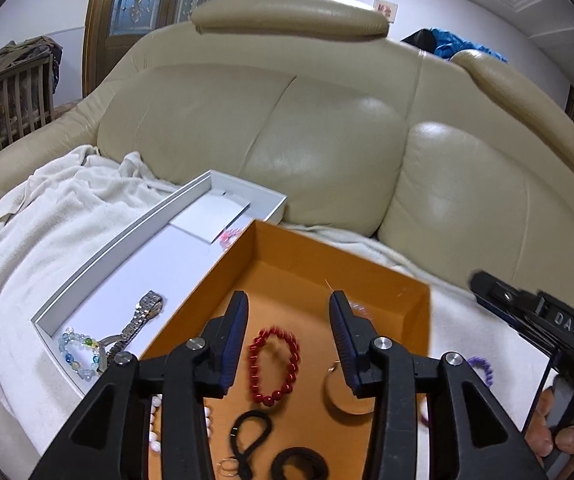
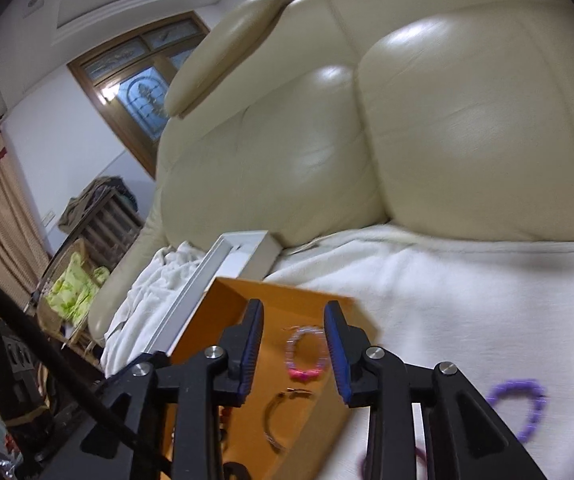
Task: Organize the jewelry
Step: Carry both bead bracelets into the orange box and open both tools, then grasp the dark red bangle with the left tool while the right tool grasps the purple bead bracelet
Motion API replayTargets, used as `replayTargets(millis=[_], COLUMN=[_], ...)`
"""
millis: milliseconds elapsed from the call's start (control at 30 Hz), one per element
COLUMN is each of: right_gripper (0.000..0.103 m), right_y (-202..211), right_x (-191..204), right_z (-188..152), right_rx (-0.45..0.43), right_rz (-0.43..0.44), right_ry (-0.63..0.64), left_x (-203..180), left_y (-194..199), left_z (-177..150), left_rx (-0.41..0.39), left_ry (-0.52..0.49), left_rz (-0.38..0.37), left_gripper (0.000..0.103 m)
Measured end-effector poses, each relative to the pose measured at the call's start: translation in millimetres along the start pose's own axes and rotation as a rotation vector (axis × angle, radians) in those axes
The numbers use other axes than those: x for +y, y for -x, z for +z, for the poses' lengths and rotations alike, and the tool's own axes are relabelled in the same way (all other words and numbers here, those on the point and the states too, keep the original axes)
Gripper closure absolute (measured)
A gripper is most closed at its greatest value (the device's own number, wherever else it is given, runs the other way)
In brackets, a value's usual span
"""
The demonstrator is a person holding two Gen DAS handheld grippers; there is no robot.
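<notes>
A cream leather sofa carries the whole work area; a white blanket covers its seat.

On the blanket, an orange box lies open-topped, with a shallow white tray touching its side at 9 o'clock.

The orange box holds, largest first: a black hair tie at its 6 o'clock edge, a red bead bracelet at centre, a metal bangle at 3 o'clock of the red beads, and a pink bead bracelet toward 1 o'clock.

The white tray holds a metal watch and, just beside it at 7 o'clock, a pale blue bead bracelet.

A purple bead bracelet lies on the blanket outside the box, at its 3 o'clock side.

The left gripper hangs over the orange box; its fingers stand partly apart and hold nothing, with the red bead bracelet below the gap.

The right gripper hangs over the box's far corner; its fingers stand partly apart and empty, with the pink bead bracelet seen between them, not pressed.

A hand grips the right gripper's handle.
</notes>
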State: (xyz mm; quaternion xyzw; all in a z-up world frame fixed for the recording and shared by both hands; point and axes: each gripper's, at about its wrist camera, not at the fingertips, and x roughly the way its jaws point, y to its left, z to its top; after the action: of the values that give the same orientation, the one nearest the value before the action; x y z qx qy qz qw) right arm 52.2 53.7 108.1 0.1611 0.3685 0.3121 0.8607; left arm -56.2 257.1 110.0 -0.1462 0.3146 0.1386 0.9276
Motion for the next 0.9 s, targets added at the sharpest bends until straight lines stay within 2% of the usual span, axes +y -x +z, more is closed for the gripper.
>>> replayTargets(millis=[167, 300, 433, 533, 667, 767, 900], right_gripper=[0.069, 0.069, 0.069, 0.069, 0.069, 0.069, 0.069], right_y=[55, 95, 134, 147, 139, 114, 75], right_x=[-43, -78, -104, -114, -122, -124, -120], right_z=[-8, -18, -31, -37, -41, -40, -35], right_rx=[-0.018, -0.004, 0.0, 0.015, 0.047, 0.102, 0.144], right_rz=[-0.103, -0.186, -0.223, -0.243, -0.231, -0.197, -0.198], right_ry=[-0.057, -0.104, -0.16, -0.16, -0.155, -0.15, -0.124], left_x=[-28, -64, -94, -105, -107, -112, -113], left_y=[18, 33, 39, 37, 27, 23, 20], left_z=[-2, -12, -25, -31, -33, -35, -38], left_rx=[-0.04, -0.07, -0.071, -0.058, -0.027, -0.003, 0.001], left_ry=[-0.042, -0.13, -0.219, -0.247, -0.212, -0.205, -0.225], left_rz=[-0.031, -0.077, -0.125, -0.139, -0.137, -0.17, -0.143], left_gripper=[0.06, 0.054, 0.051, 0.051, 0.051, 0.051, 0.051])
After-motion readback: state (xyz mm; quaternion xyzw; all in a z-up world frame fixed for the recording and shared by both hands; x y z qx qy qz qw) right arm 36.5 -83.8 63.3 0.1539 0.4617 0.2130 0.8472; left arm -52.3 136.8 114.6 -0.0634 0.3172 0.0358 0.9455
